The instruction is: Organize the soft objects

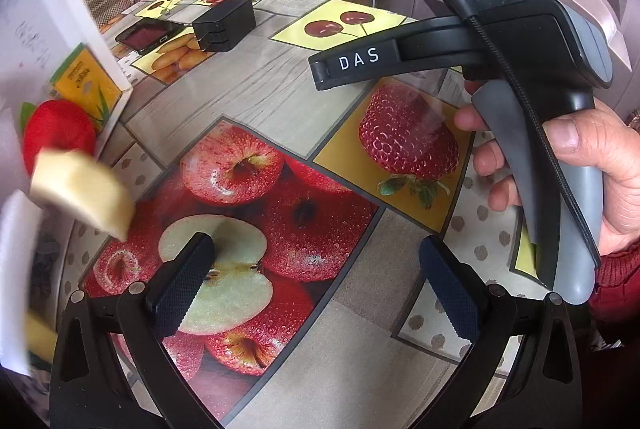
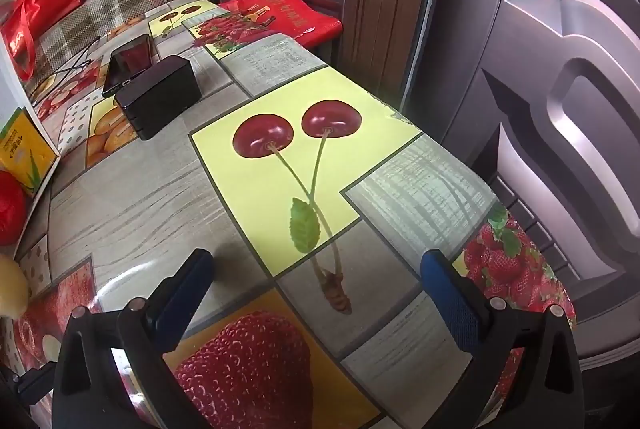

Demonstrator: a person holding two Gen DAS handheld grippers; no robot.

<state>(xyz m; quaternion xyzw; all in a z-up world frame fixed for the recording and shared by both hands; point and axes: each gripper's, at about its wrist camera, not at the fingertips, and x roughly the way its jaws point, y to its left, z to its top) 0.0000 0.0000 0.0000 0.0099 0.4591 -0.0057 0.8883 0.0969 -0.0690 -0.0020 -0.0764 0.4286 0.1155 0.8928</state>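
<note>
1. The soft toys sit at the far left of the table: we count one red plush fruit (image 1: 56, 133) and one pale yellow plush piece (image 1: 82, 191) just in front of it. The yellow one looks blurred.
2. The red plush fruit lies just beside a white box (image 1: 60, 25) with a yellow and green label. We cannot tell if the toy is inside it.
3. Our left gripper (image 1: 316, 289) hangs over the printed apples on the tablecloth (image 1: 248, 97). Its two jaws are wide apart, with nothing between them.
4. Our right gripper (image 2: 318, 295) hangs over the printed cherries. Its jaws are wide apart too, and hold nothing.
5. In the left view we see the right hand (image 1: 592, 165) holding its gripper's handle at the right.
6. The middle of the table gives lots of room to move. The table's right edge (image 2: 532, 229) is close to a grey door (image 2: 560, 89).
7. Far back on the table we count one black box (image 2: 158, 95) and one dark phone (image 2: 130, 63), touching each other.
8. One red bag (image 2: 288, 15) sits past the far edge.
</note>
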